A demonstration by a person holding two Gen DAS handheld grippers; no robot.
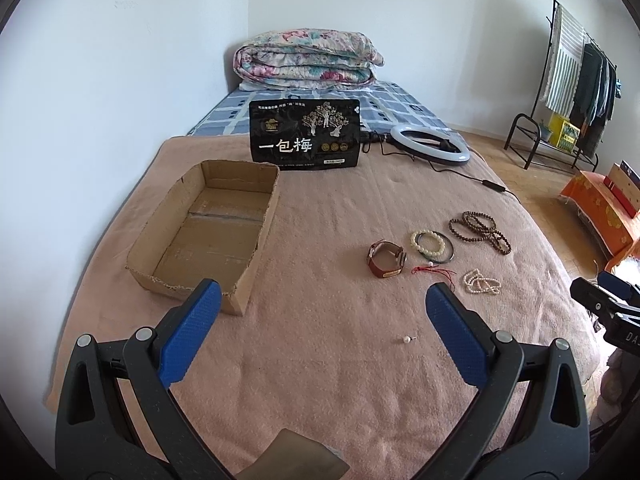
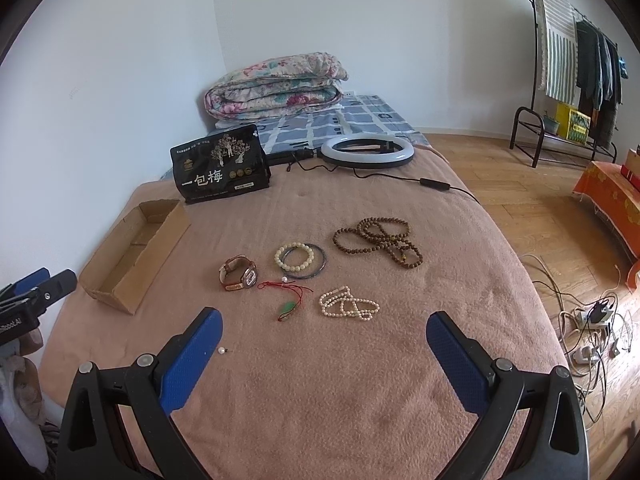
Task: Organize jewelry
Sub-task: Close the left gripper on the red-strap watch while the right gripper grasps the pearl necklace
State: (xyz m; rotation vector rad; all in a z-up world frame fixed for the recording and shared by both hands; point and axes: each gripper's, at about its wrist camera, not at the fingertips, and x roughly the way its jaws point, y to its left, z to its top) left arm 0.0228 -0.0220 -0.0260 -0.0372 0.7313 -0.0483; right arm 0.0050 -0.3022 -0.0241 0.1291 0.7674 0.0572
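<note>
Both tongs, left gripper [image 1: 322,300] and right gripper [image 2: 324,330], gape wide, holding nothing. Only the right view shows the green pendant [image 2: 289,309]. Only the left shows the cardboard box [image 1: 208,232] floor.

box [image 1: 208,232] left on blanket [image 1: 320,360] | watch [image 2: 239,274], bracelets [image 2: 298,258], pearl strand [image 2: 348,304] clustered right of box | bead necklace [image 2: 380,240] behind pearls | pouch [image 1: 305,134], ring light [image 2: 366,152] at rear

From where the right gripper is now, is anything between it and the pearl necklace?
Nothing visible. The right gripper is open above bare blanket, and the pearl necklace lies just ahead. The red cord pendant sits left of that line.
</note>
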